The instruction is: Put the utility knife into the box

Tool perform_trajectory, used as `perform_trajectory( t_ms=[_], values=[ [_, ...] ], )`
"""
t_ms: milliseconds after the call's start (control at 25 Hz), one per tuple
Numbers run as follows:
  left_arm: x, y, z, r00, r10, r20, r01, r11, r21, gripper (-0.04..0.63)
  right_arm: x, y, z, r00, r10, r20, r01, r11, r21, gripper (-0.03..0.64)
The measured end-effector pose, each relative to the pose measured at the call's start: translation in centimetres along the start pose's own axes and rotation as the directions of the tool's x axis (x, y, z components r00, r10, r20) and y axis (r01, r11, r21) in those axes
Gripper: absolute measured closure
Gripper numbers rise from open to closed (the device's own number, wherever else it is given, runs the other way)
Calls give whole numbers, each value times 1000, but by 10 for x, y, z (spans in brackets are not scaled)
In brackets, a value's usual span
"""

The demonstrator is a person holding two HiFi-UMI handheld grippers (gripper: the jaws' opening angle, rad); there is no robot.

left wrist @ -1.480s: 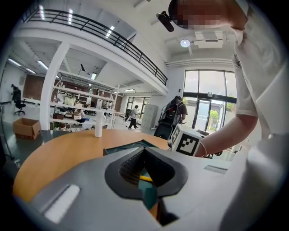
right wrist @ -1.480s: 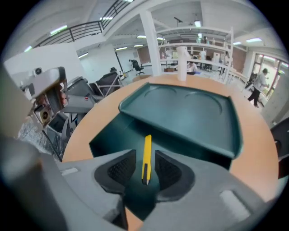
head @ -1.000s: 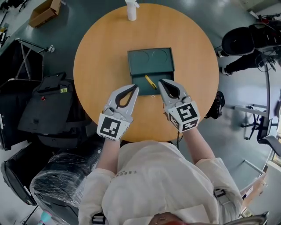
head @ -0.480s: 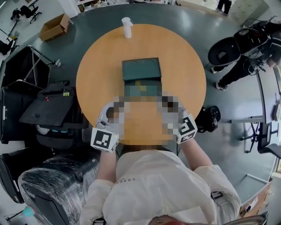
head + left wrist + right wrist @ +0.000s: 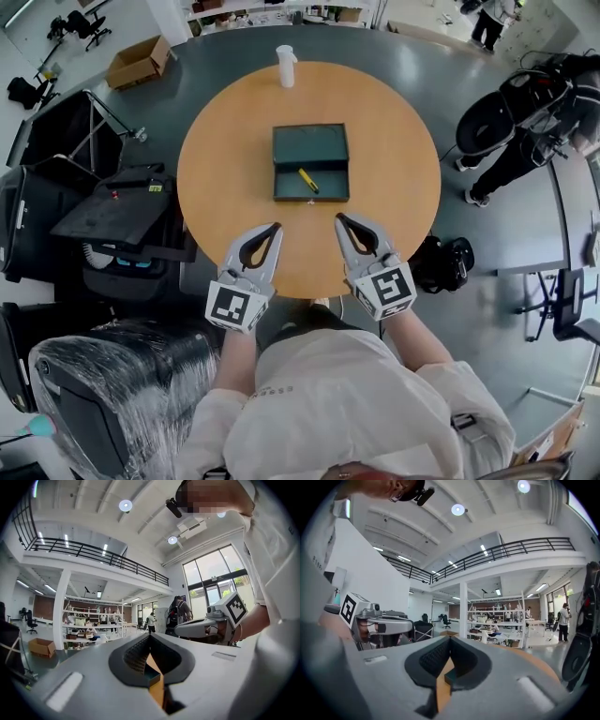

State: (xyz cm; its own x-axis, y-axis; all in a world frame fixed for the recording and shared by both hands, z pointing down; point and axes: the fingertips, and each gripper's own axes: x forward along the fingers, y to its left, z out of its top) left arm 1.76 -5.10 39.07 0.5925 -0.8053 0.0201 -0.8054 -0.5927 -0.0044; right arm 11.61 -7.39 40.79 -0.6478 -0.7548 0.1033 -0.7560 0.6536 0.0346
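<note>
Pulled the left tongs [image 5: 277, 226] and right tongs [image 5: 339, 217] back from the box [image 5: 310, 141] since a second ago, when both tips sat just beside its front edge. Now holding both over the near part of the table [image 5: 225, 122], side by side, apart from each other, tips pointing toward the box and well clear of it. Seeing the left tongs pressed together with nothing between them; likewise the right, tips meeting, empty. Finding the yellow knife [image 5: 307, 180] lying slantwise inside the box's front tray, touched by neither tongs. Noting the box open, lid laid back behind the tray. Spotting a white bottle [image 5: 286, 66] upright near the table's far rim, well apart from the box.
</note>
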Motion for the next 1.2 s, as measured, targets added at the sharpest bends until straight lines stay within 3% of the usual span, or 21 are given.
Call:
perform_trajectory(
  t_ms=[320,640,880,1200],
  values=[
    [-72,-24,-4,999,-13,35,14,1000,-28,580,-42,49,-1,998,-47,-30,46,999,-26,624],
    [-158,-67,-12,997,-74,12,75,997,-37,580,-96,122,-24,991,-99,-89,100,995,13,624],
    [-190,-98,-6,993,-114,29,115,993,-40,580,-137,157,-27,988,-116,-103,117,993,5,624],
    [-206,-137,-2,989,-145,37,146,989,-11,580,-168,182,-17,994,-40,-99,37,999,-31,624]
  ],
)
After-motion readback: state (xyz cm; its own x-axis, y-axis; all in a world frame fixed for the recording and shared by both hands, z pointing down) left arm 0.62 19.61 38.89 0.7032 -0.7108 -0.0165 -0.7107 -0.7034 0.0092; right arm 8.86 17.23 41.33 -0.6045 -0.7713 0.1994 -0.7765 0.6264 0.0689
